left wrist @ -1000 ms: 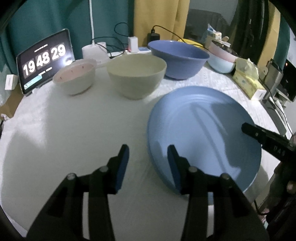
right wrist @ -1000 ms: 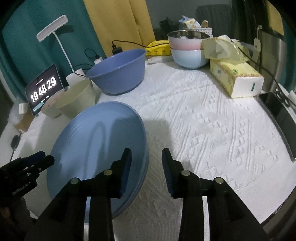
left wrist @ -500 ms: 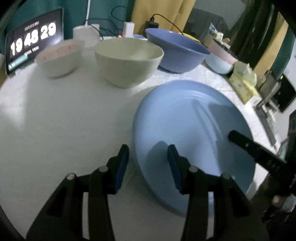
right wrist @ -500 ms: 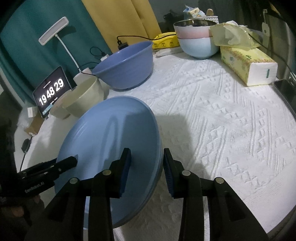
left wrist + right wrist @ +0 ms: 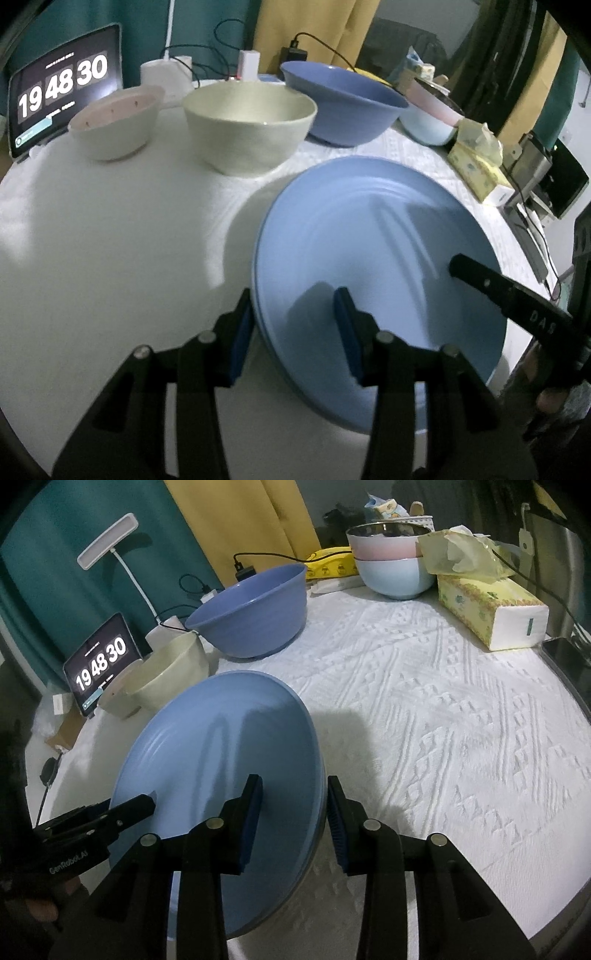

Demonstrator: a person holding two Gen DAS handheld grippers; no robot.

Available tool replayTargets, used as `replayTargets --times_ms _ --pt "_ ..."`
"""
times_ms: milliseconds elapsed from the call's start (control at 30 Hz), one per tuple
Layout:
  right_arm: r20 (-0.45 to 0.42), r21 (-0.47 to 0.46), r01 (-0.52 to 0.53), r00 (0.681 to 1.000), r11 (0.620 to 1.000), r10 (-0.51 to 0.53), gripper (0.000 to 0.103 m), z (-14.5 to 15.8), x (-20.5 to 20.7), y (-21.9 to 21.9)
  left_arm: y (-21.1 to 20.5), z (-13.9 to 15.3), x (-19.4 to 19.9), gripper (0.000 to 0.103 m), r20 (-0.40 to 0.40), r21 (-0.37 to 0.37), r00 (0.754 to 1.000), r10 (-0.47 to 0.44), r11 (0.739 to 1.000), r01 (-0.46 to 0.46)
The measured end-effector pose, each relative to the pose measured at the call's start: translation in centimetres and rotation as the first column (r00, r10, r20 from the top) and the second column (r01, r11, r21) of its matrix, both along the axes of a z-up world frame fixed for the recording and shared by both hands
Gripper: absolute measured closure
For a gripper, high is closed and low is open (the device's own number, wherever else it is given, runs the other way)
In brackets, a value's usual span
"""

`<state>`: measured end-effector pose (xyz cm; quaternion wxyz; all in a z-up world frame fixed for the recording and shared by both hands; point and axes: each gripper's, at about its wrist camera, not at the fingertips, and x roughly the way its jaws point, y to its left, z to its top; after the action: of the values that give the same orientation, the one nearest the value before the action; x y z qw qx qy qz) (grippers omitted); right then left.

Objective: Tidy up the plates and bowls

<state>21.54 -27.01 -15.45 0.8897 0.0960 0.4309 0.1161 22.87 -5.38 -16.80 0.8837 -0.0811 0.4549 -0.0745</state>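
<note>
Blue plate (image 5: 376, 258) lies near the front edge of the bench (image 5: 461, 720) on a white textured cloth. Left tool (image 5: 293, 332) is spread open, straddling the plate's left rim; right tool (image 5: 293, 819) is likewise spread open astride its right rim. Beyond stand a cream bowl (image 5: 249, 125), a pink bowl (image 5: 114, 125) and a big blue bowl (image 5: 343, 107).

Pink bowl (image 5: 110, 698) mostly behind cream bowl (image 5: 166, 675)
</note>
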Motion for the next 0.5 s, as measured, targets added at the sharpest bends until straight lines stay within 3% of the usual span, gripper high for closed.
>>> replayTargets --times_ms 500 --pt "0.020 -0.033 -0.066 0.998 0.997 0.067 0.066 1.5 -1.0 5.5 4.3 1.0 -2.6 0.059 0.036 -0.011 0.996 0.077 0.997 -0.077"
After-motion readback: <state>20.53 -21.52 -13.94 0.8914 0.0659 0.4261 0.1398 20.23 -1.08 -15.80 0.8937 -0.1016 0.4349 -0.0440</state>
